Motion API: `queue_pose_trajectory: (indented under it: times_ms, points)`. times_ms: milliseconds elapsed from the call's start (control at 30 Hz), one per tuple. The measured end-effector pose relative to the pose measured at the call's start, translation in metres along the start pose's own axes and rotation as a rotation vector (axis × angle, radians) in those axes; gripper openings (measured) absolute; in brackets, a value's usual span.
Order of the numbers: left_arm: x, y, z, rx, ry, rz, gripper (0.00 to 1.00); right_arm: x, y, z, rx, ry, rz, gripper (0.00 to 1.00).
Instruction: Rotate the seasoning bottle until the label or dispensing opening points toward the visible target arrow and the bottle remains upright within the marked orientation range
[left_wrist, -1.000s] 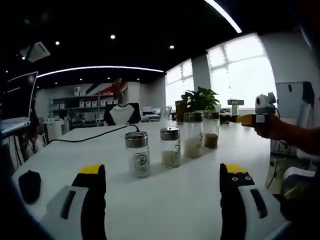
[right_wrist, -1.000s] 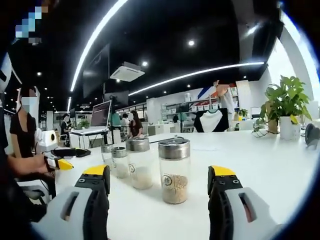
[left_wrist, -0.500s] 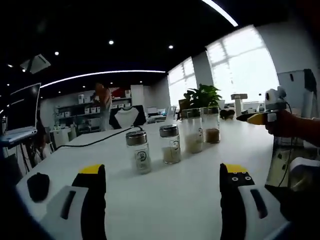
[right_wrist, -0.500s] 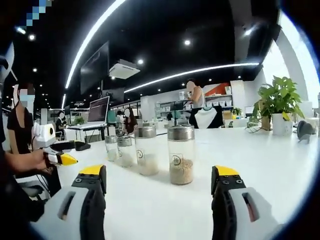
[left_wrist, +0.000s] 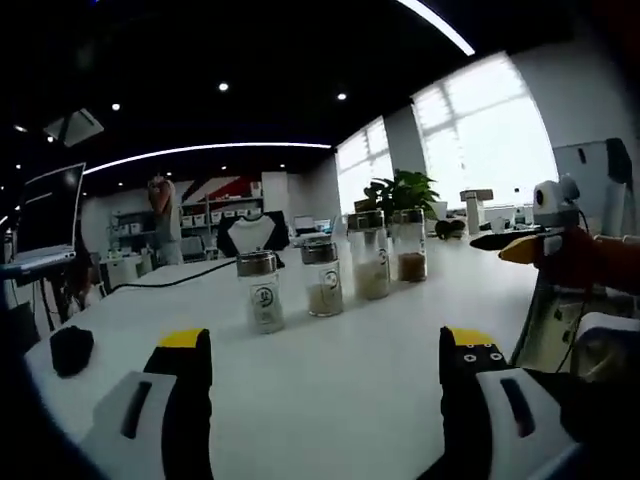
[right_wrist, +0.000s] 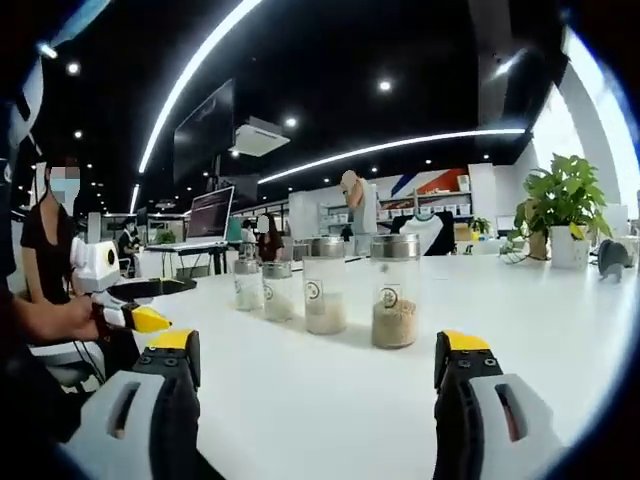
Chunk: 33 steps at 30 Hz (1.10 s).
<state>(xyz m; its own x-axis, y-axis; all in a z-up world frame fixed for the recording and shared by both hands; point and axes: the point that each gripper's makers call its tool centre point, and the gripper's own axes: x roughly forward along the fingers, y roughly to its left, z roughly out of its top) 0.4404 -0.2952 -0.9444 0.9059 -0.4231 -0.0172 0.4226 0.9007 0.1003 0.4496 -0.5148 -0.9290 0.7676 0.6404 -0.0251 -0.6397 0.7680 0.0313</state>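
Since a second ago both cameras have drawn back, so the four bottles look smaller and farther off on the white table.

Left gripper view: the left gripper hangs with its jaws spread wide and nothing between them. The bottles stand upright in a row; the nearest bottle shows a round label toward the camera. The right gripper comes in from the right, well apart from the row.

Right gripper view: the right gripper is likewise spread and empty. Here the brown-filled bottle is closest. No arrow mark can be made out.

Judging by this, the approach has not begun; next, one gripper must close in on a bottle and clasp it gently for turning.
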Motion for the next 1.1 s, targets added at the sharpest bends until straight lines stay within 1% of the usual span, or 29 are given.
queue_pose_trajectory:
  times_ms: [100,167,233,300,367,400,467,533,633,767,900,1000,1100]
  points:
    - [0.001,0.002,0.001,0.001,-0.004,0.007,1.0,-0.002,0.0,-0.008,0.011,0.022,-0.01,1.0]
    - [0.001,0.001,0.0,-0.013,-0.009,-0.01,1.0,-0.004,0.0,-0.011,0.005,0.037,-0.008,0.99]
    - [0.0,0.003,-0.002,-0.017,0.001,-0.011,1.0,-0.007,-0.002,-0.01,-0.004,0.039,-0.021,0.99]
    - [0.0,0.005,-0.001,-0.018,-0.001,-0.015,1.0,-0.009,-0.005,-0.007,0.001,0.03,-0.03,0.99]
    - [-0.003,0.007,-0.002,-0.022,-0.002,-0.033,1.0,-0.01,-0.008,-0.006,0.003,0.027,-0.042,0.99]
    - [-0.004,0.008,-0.004,-0.022,0.008,-0.036,1.0,-0.01,-0.009,-0.006,-0.001,0.028,-0.048,0.99]
    - [-0.006,0.013,-0.004,-0.027,0.016,-0.027,1.0,-0.012,-0.012,-0.005,-0.01,0.027,-0.068,0.99]
    - [-0.008,0.017,0.0,-0.044,0.001,-0.01,1.0,-0.012,-0.015,-0.003,-0.015,0.023,-0.092,0.99]
    - [-0.009,0.017,0.006,-0.031,-0.011,0.007,1.0,-0.012,-0.014,0.004,-0.023,0.005,-0.115,0.99]
    - [-0.008,0.015,0.011,-0.028,-0.017,0.016,1.0,-0.009,-0.01,0.009,-0.01,-0.011,-0.123,0.99]
    - [-0.008,0.013,0.014,-0.024,-0.022,0.022,1.0,-0.008,-0.009,0.012,-0.02,-0.011,-0.14,0.99]
    - [-0.007,0.012,0.016,-0.039,-0.019,0.019,1.0,-0.007,-0.009,0.011,-0.015,-0.004,-0.142,0.99]
    - [-0.008,0.013,0.018,-0.028,-0.02,0.029,1.0,-0.006,-0.006,0.012,-0.021,-0.005,-0.144,0.99]
